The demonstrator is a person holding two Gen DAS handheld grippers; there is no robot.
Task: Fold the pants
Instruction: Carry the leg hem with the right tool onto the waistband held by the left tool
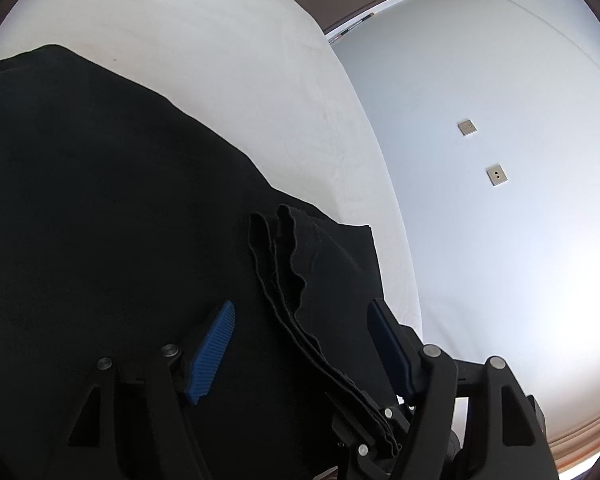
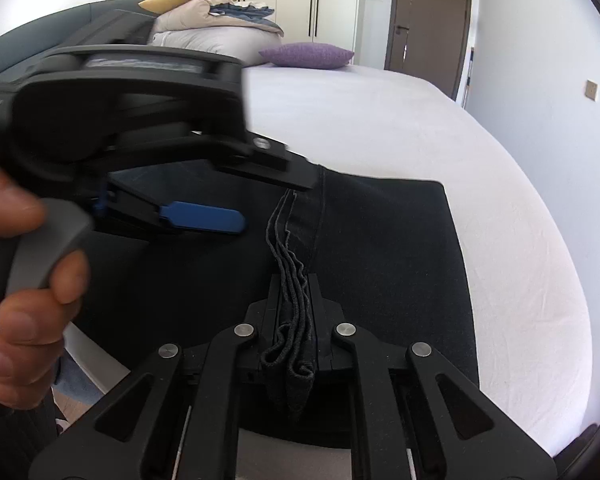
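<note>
Pants (image 2: 380, 248) lie folded on the bed (image 2: 440, 128), right gripper (image 2: 294, 292) pinching stacked hems, left gripper (image 1: 300, 320) jaws apart, folds remain.

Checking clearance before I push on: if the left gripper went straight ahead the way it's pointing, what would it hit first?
Most likely the black pants: the open left gripper straddles their stacked hem edges, which lie right ahead. Depth is uncertain.

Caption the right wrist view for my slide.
Right gripper clamps the black pants' bunched hems on a white bed; left gripper open alongside.
</note>
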